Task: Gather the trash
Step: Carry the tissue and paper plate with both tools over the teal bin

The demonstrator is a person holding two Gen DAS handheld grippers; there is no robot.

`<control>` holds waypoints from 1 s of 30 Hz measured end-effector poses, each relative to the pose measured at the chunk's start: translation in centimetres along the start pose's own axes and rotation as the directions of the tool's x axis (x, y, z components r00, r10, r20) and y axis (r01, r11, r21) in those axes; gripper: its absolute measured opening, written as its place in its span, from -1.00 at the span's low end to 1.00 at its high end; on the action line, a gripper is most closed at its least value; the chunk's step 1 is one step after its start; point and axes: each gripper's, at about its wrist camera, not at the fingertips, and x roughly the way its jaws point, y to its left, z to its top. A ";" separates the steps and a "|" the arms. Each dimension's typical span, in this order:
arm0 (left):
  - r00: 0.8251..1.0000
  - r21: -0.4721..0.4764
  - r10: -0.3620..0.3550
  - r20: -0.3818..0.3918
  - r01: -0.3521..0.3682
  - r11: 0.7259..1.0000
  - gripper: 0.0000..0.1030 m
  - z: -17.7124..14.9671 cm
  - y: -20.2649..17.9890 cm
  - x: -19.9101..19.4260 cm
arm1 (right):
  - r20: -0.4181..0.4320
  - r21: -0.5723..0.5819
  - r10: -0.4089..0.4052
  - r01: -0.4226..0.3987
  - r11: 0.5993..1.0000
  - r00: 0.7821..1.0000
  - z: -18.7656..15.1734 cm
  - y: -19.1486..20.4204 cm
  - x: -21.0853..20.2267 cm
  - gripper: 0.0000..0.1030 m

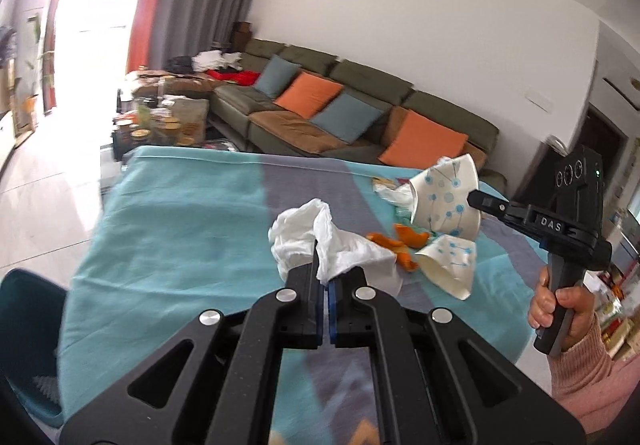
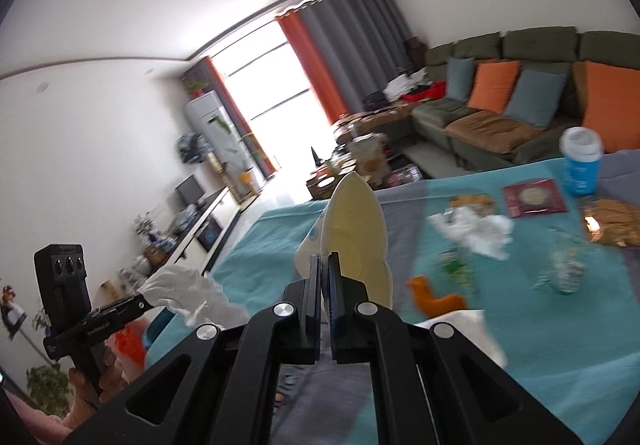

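Left gripper (image 1: 325, 281) pinched crumpled tissue (image 1: 320, 241), wad bunched above fingertips. Right gripper (image 2: 325, 277) clamped flattened paper cup (image 2: 356, 229) by rim, clear of table (image 1: 180, 213). Probably bin-bound. Orange peel (image 2: 436, 301) beyond right fingers.

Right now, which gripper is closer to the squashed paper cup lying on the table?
Left. The left gripper, clamping a tissue, hangs just beside the squashed paper cup; the right gripper is farther behind, holding another cup up.

White tissue (image 1: 320, 241), blue-dotted cup (image 1: 448, 197)
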 end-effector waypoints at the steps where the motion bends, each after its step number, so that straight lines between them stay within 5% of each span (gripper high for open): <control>1: 1.000 -0.009 0.022 0.009 -0.022 1.000 -0.97 -0.2 0.7 -0.9 | -0.012 -0.007 0.017 -0.017 1.000 1.000 -0.1 0.6 0.6 -0.95; 13: 0.973 -0.115 0.222 0.055 -0.215 0.970 -0.97 -1.0 7.9 -8.8 | -0.130 -0.066 0.183 -0.193 0.979 0.974 -0.5 7.0 7.1 -0.95; 30: 0.901 -0.237 0.429 0.057 -0.405 0.883 -0.97 -2.8 16.7 -17.0 | -0.313 -0.130 0.346 -0.400 0.907 0.885 -1.8 16.9 16.5 -0.95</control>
